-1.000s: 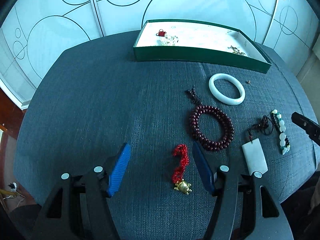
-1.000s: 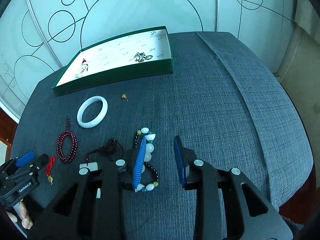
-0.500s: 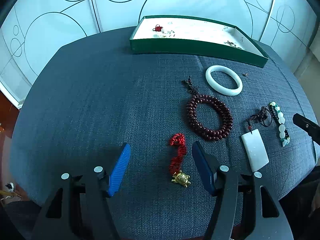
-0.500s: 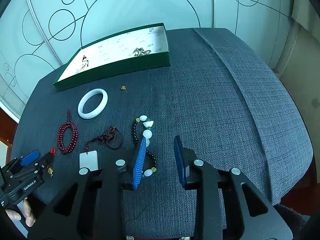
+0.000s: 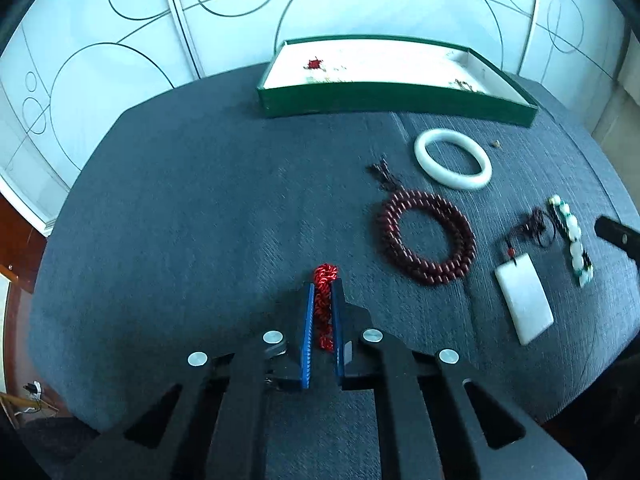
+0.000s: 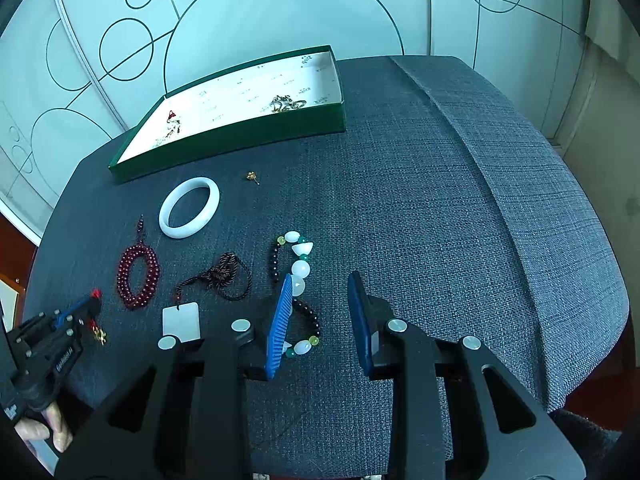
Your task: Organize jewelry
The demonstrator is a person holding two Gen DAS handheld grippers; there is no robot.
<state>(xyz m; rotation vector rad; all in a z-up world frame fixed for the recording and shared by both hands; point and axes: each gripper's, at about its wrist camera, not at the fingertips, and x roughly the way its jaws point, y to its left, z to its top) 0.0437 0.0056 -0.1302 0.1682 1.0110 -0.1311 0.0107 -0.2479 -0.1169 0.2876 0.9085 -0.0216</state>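
Frosted glass panels with thin circle patterns wrap around behind a dark blue fabric table point(image 6: 460, 208), and all the jewelry is laid out along its near-left part, within easy reach of both grippers.

At the far side sits a green tray point(image 5: 396, 98) with a white lining. It already has a small red piece and a gold chain in it, so my guess is that's where everything ends up.

The left gripper point(image 5: 322, 316) is clamped on the red cord point(image 5: 323, 304) of the little charm, pads squeezed in from both sides with the knotted top poking out past the fingertips. Grabbing the cord makes sense, since it's soft and bunches up between the pads. From the right wrist view you can see the gold charm point(image 6: 99, 334) dangling just below that gripper.

The right gripper point(image 6: 320, 320) hangs with its jaws spread, holding nothing. It's right over the mixed bead bracelet point(image 6: 298, 276), with one pad crossing the strand's lower half, so that looks like the next pick.

Untouched on the cloth: the white bangle point(image 5: 452, 158) nearest the tray, the dark red bead loop point(image 5: 428, 236), the white pendant point(image 5: 524, 306) on its brown cord, and a tiny gold earring point(image 6: 251, 176).

Only risk I see is the charm swinging on the way over.
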